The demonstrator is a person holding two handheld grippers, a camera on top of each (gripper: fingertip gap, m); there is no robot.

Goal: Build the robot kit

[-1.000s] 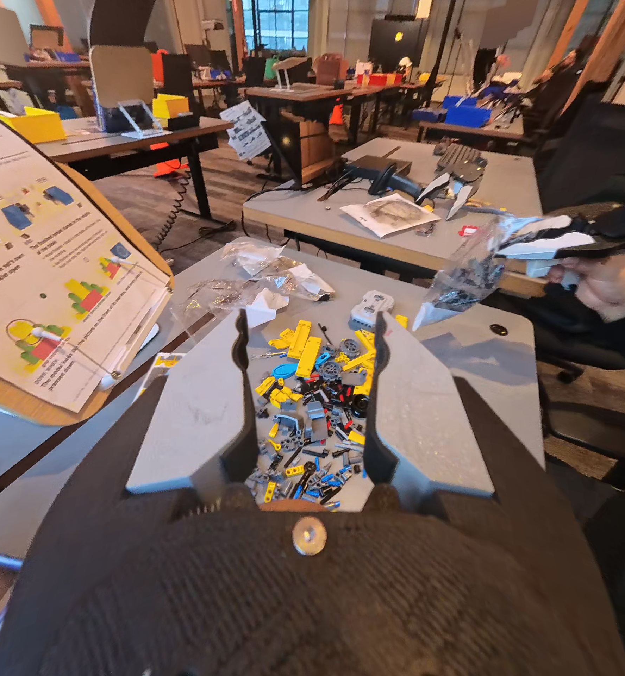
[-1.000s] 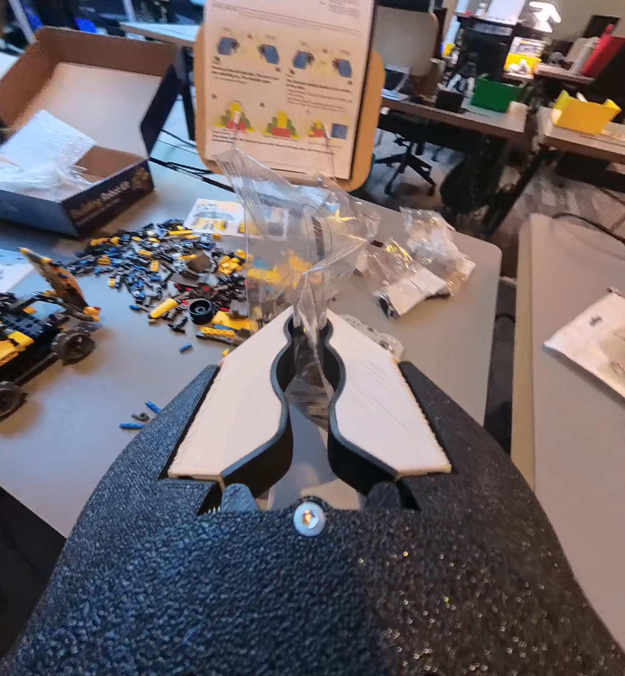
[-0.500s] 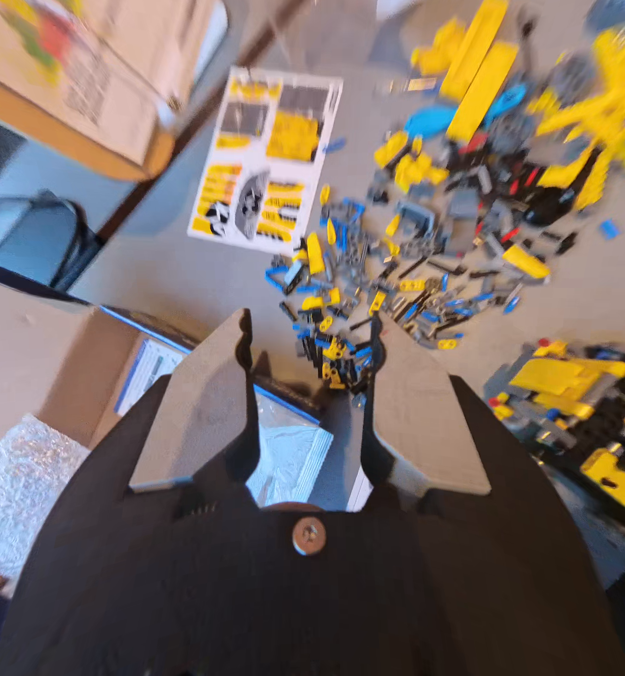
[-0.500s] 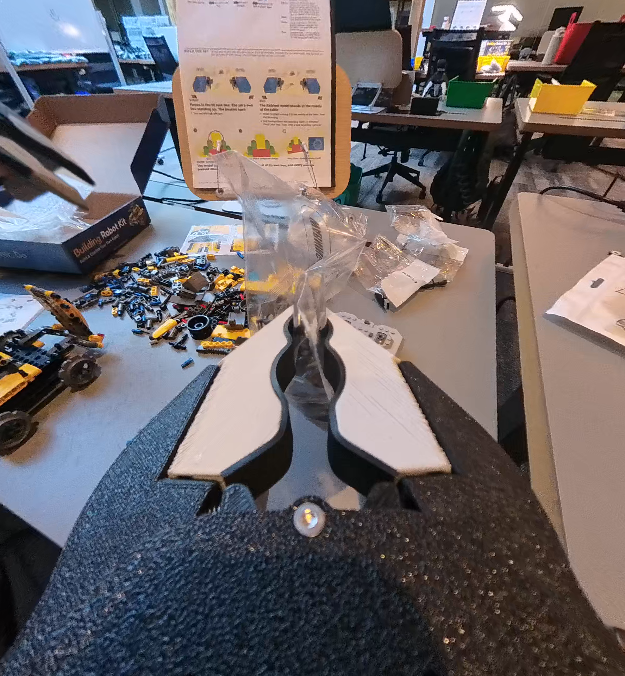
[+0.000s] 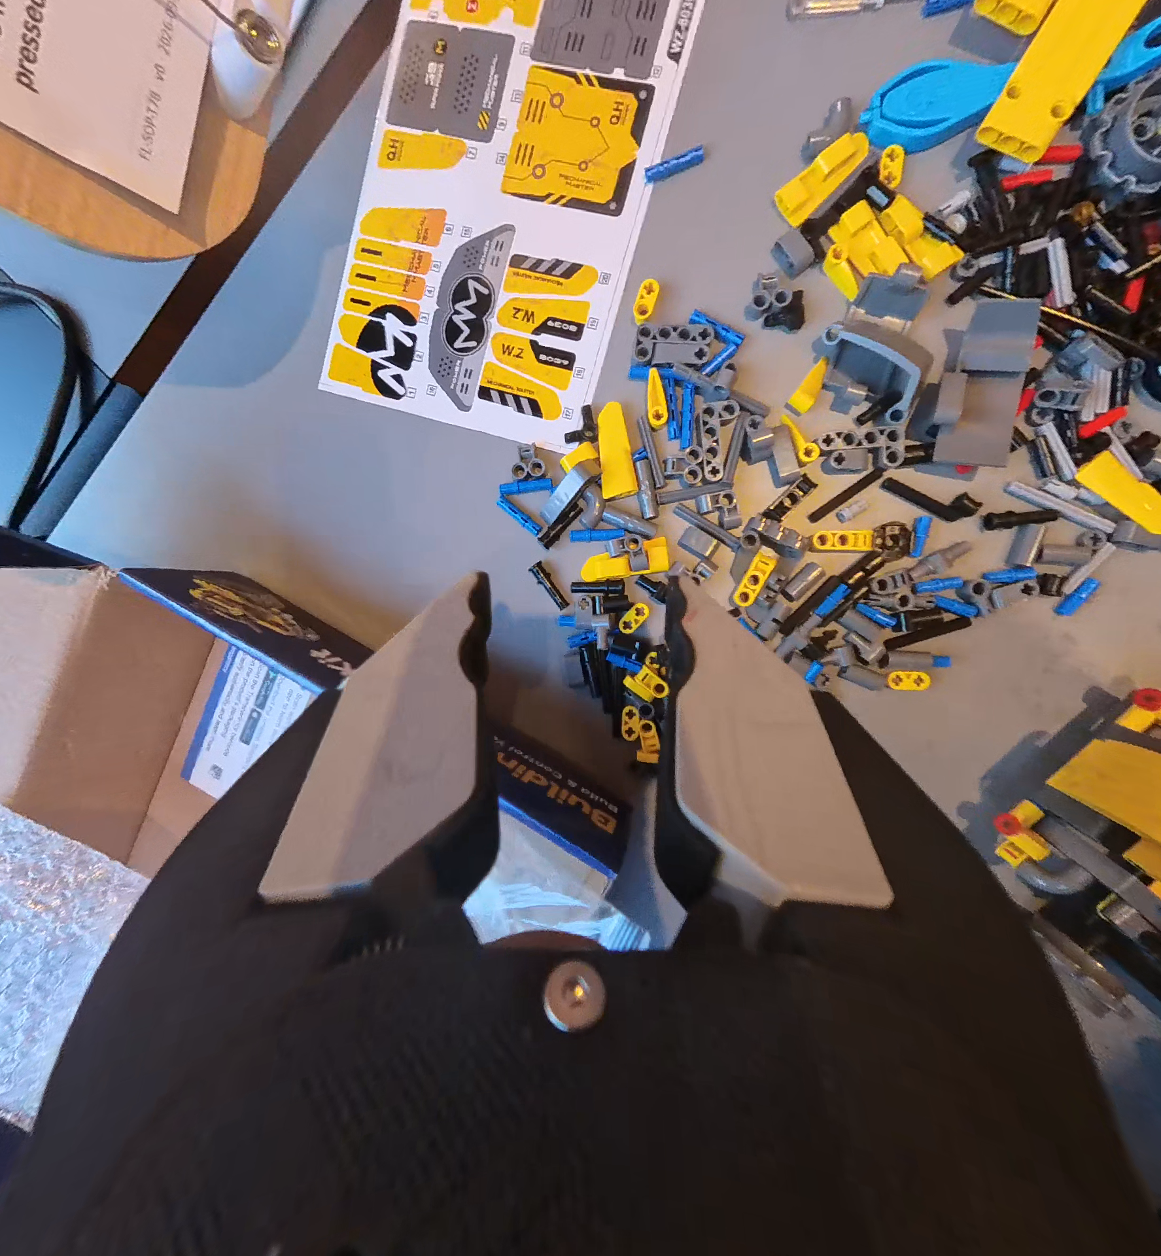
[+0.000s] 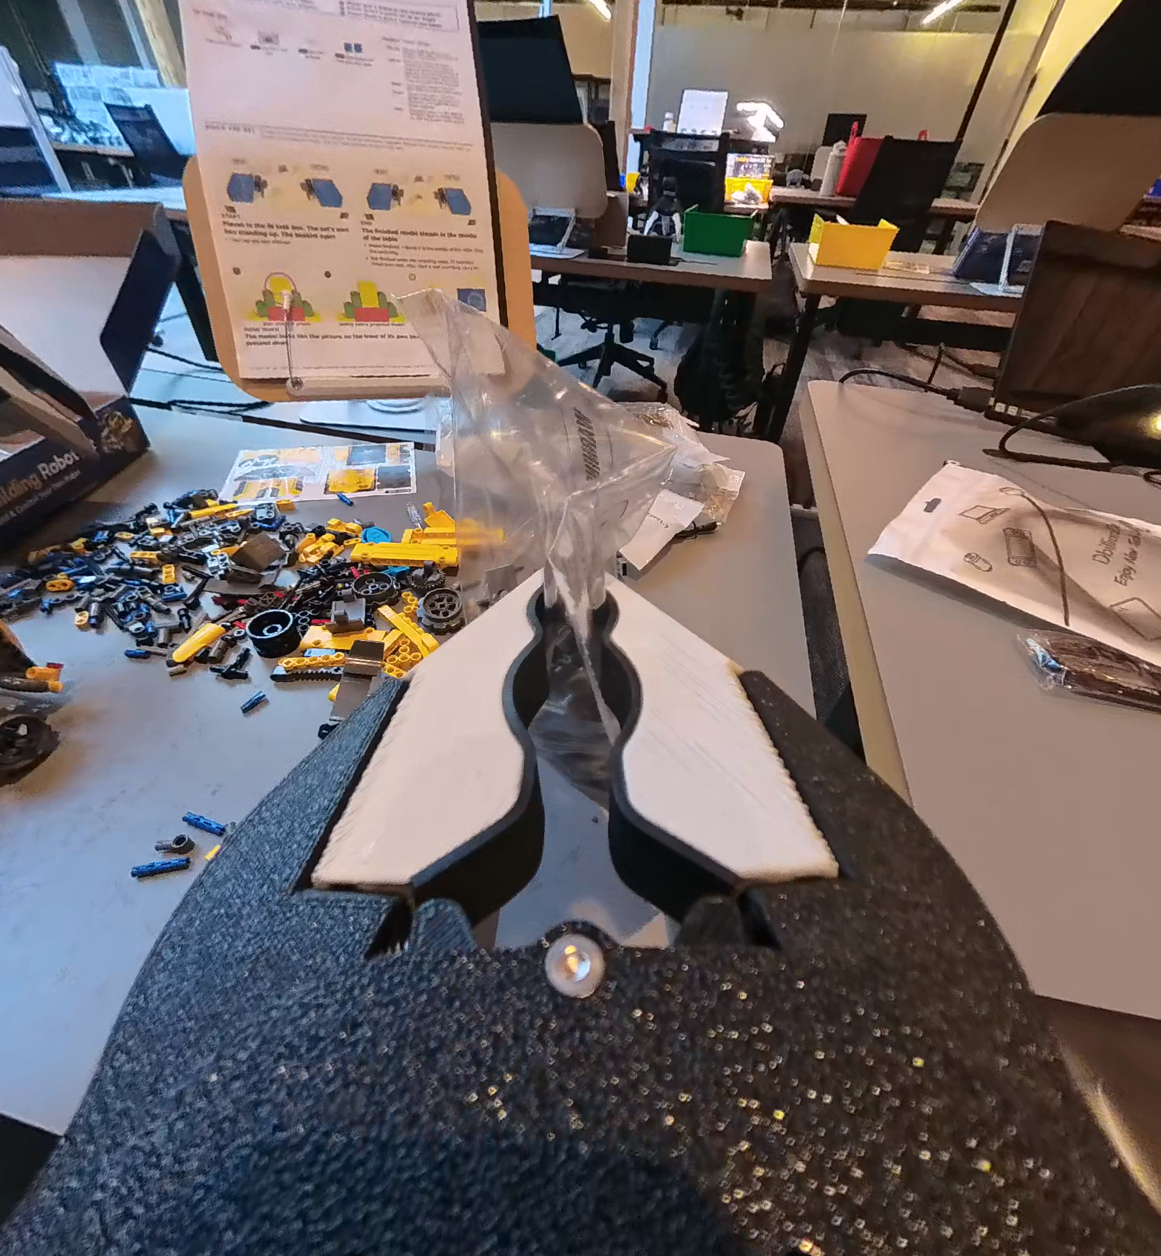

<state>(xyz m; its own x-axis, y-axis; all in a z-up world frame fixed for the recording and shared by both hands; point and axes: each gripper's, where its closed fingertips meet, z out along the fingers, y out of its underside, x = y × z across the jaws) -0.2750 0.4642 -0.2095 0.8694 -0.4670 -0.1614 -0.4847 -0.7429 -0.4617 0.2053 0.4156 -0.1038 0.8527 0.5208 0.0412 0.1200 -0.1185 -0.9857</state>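
The left gripper [image 5: 574, 591] hangs above the grey counter [image 5: 333, 503], its fingers [image 5: 414, 734] spread wide with nothing between them, the tips poised over the near edge of a scatter of small building pieces [image 5: 836, 435] in yellow, blue, grey and black. Just beside and below it sits an open cardboard box [image 5: 81, 686] with a dark printed side, bubble wrap [image 5: 13, 951] inside. A sticker sheet [image 5: 503, 224] lies flat between the box and the pieces, with bare counter on the stretch around it. A partly built yellow vehicle [image 5: 1121, 802] stands at the right edge, near the pieces.

The right gripper [image 6: 574, 598] is lifted clear of the counter, its white fingers [image 6: 455, 734] pinched tight on the neck of a clear plastic bag [image 6: 537, 435], which fans upward and looks nearly empty. Beyond it the pieces spread across the counter, and more crumpled bags [image 6: 686, 489] lie near the far right corner. An instruction sheet on a wooden stand [image 6: 353, 224] rises at the back edge. A narrow gap separates this counter from a second counter [image 6: 971, 849] on the right, where a white printed pouch [image 6: 1039, 544] and a small dark packet [image 6: 1107, 666] lie.
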